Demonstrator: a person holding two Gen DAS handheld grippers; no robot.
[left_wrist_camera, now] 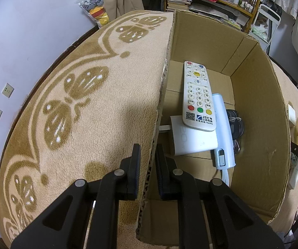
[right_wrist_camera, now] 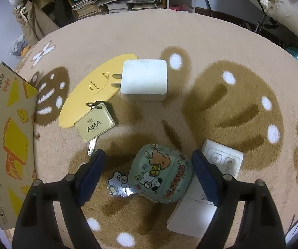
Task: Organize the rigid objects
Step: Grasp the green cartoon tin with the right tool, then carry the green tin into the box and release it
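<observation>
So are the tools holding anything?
The left tool pinches the box wall's top edge. The right tool holds nothing; it straddles the case.

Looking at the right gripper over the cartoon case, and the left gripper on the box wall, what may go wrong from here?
1. The right gripper stands open around the cartoon case; its right finger lies over the white remote, so closing may pinch or drag that too.
2. The charm beside the case may snag.
3. The left gripper clamps only the box wall; thin cardboard may bend or slip.
</observation>
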